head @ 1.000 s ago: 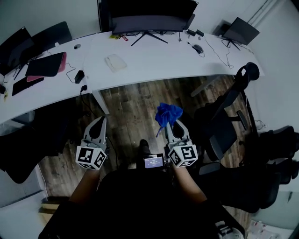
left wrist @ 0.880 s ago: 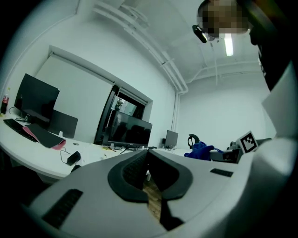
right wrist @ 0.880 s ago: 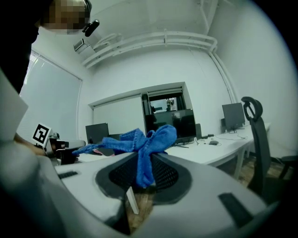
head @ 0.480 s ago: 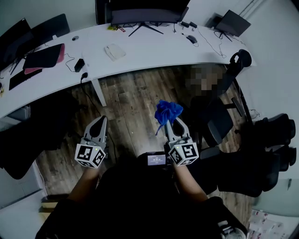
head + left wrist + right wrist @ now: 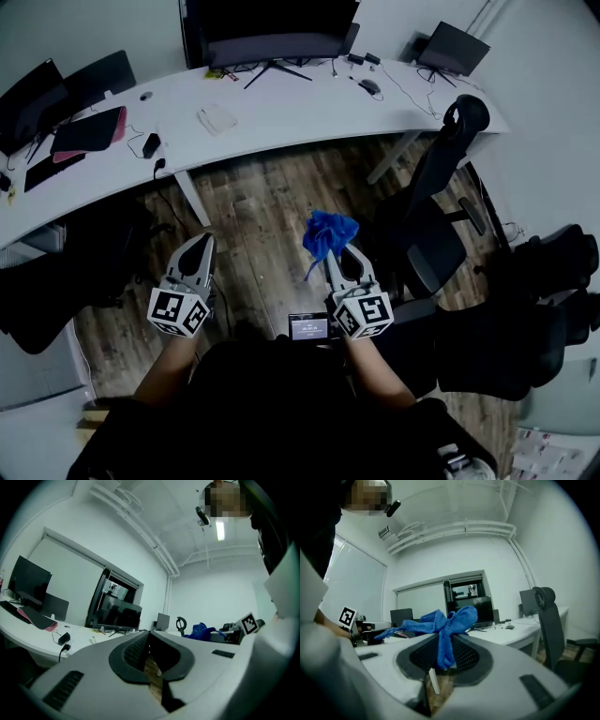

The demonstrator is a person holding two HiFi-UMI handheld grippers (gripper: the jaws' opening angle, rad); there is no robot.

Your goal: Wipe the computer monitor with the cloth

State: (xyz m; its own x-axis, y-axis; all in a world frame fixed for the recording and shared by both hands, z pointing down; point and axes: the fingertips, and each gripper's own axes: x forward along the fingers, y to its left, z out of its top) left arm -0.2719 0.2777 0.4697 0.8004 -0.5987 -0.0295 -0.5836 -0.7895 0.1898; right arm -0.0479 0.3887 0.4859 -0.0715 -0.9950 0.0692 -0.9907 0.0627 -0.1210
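Right claw [image 5: 330, 251] is clamped shut on the blue cloth [image 5: 329, 231]. The cloth is bunched and sticks up out of the jaw tips, with one end trailing down between the pads in the right gripper view. Left claw [image 5: 201, 244] is closed too, jaws together with nothing between them; only a sliver of floor shows behind them in the left gripper view.

Both claws are held low in front of the person, side by side but apart, over the wood floor [image 5: 258, 211]. They are well back from the long white counter [image 5: 300, 108].

The computer monitor [image 5: 272, 21] stands upright at the far edge of the counter, screen dark, well apart from the cloth. A smaller monitor [image 5: 453, 47] sits further right on the counter. A black office chair [image 5: 439, 183] stands to the right, between the person and the counter. A dark flat item with a pink edge [image 5: 89, 131] and a black adapter with cable [image 5: 150, 145] lie on the counter's left part.
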